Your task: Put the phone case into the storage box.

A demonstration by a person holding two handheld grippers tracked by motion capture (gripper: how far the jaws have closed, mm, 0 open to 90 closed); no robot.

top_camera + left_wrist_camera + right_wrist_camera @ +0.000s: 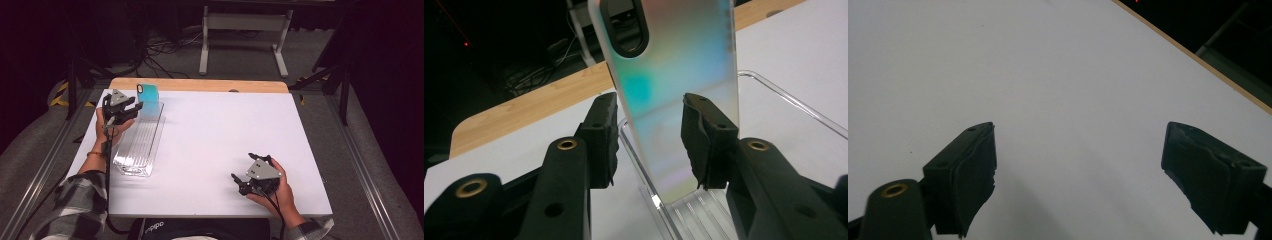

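Heads up: your left gripper has its jaws narrow around the one phone case, pads apparently just off it, propped at the one clear tray's 12 o'clock end, so it could tip over, while your right gripper idles wide open, holding nothing.

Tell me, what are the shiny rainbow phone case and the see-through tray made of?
Phone case: probably glossy plastic, since its back shimmers teal, pink and silver. Tray: clear plastic, most likely acrylic, though glass is possible; the white table shows through its ribbed floor.
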